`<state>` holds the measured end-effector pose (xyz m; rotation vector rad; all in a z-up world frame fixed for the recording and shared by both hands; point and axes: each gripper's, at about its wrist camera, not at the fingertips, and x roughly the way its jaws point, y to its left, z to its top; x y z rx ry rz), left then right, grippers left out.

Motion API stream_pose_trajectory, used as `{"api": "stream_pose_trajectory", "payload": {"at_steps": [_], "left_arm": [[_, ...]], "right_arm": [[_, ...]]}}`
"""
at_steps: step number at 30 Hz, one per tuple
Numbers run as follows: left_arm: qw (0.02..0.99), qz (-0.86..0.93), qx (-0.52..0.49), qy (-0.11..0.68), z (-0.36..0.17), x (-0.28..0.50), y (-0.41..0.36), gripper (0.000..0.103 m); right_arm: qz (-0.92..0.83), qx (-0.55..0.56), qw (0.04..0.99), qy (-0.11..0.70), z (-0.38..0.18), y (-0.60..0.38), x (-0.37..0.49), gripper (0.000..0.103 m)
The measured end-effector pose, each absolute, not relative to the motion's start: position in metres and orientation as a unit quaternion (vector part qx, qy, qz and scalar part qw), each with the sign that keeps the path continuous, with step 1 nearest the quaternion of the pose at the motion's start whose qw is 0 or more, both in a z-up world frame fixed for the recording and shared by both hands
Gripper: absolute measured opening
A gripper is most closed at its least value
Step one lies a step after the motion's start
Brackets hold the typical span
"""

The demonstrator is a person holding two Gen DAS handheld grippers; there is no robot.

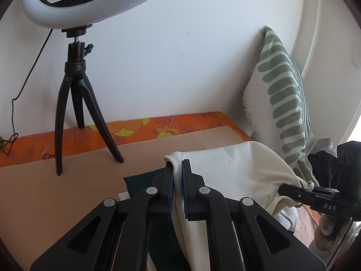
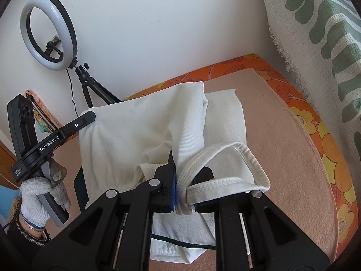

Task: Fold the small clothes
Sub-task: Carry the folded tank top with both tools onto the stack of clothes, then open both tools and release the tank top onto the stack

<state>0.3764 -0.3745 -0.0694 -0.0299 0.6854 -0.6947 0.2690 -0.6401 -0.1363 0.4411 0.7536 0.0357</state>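
Note:
A small cream-white garment (image 2: 144,126) hangs stretched between my two grippers above the tan mat (image 2: 282,153). My left gripper (image 1: 177,167) is shut on one corner of it (image 1: 230,171); it also shows in the right wrist view (image 2: 90,115) at the cloth's far left corner. My right gripper (image 2: 185,169) is shut on the ribbed hem near an armhole or neck opening (image 2: 237,158); it shows at the right of the left wrist view (image 1: 284,188). A dark folded piece (image 1: 140,180) lies on the mat under the left gripper.
A ring light on a black tripod (image 1: 76,85) stands on the mat's far left by the white wall. A green-striped cushion (image 1: 279,94) leans at the right. An orange floral sheet (image 1: 158,126) borders the mat. More white cloth (image 2: 180,246) lies below the right gripper.

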Motion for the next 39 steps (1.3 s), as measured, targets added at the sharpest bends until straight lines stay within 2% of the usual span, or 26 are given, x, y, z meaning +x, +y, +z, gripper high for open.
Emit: {"api": "stream_pose_trajectory", "payload": {"at_steps": [6,8,10,11,12,14,16,18,20,22,26,28,35,37,39], "left_arm": [[0.889,-0.320,0.022,0.327,-0.073,0.377,-0.384,0.007],[0.894,-0.309,0.031,0.322,-0.071,0.376,-0.384,0.010],[0.900,-0.299,0.036,0.316,-0.068,0.376,-0.382,0.015],[0.900,-0.297,0.036,0.317,-0.067,0.376,-0.381,0.022],[0.900,-0.297,0.034,0.318,-0.066,0.376,-0.379,0.027],[0.899,-0.293,0.036,0.322,-0.065,0.376,-0.376,0.052],[0.900,-0.292,0.039,0.322,-0.063,0.373,-0.374,0.057],[0.898,-0.294,0.042,0.324,-0.061,0.369,-0.373,0.059],[0.898,-0.292,0.048,0.324,-0.059,0.364,-0.373,0.071],[0.901,-0.290,0.056,0.317,-0.055,0.358,-0.372,0.074],[0.905,-0.283,0.064,0.312,-0.047,0.346,-0.370,0.081],[0.906,-0.279,0.068,0.311,-0.043,0.339,-0.367,0.081],[0.904,-0.287,0.080,0.306,-0.030,0.312,-0.354,0.081],[0.903,-0.292,0.080,0.304,-0.027,0.304,-0.349,0.081],[0.902,-0.298,0.082,0.301,-0.023,0.296,-0.345,0.081]], "right_arm": [[-0.002,0.206,0.904,0.374,-0.141,-0.643,0.268,0.016],[-0.016,0.202,0.905,0.375,-0.141,-0.645,0.266,0.023],[-0.028,0.196,0.905,0.375,-0.140,-0.648,0.262,0.035],[-0.031,0.195,0.905,0.376,-0.140,-0.649,0.260,0.039],[-0.034,0.195,0.905,0.377,-0.140,-0.650,0.259,0.047],[-0.041,0.191,0.906,0.377,-0.139,-0.651,0.254,0.053],[-0.048,0.187,0.906,0.376,-0.136,-0.651,0.250,0.065],[-0.054,0.188,0.906,0.375,-0.133,-0.652,0.246,0.072],[-0.054,0.190,0.907,0.372,-0.130,-0.651,0.242,0.074],[-0.059,0.187,0.908,0.370,-0.126,-0.649,0.237,0.080],[-0.074,0.169,0.913,0.363,-0.117,-0.644,0.227,0.085],[-0.081,0.163,0.916,0.357,-0.111,-0.641,0.222,0.089],[-0.111,0.132,0.927,0.332,-0.084,-0.627,0.204,0.092],[-0.117,0.119,0.931,0.323,-0.076,-0.620,0.198,0.098],[-0.121,0.111,0.936,0.311,-0.068,-0.612,0.191,0.100]]}}
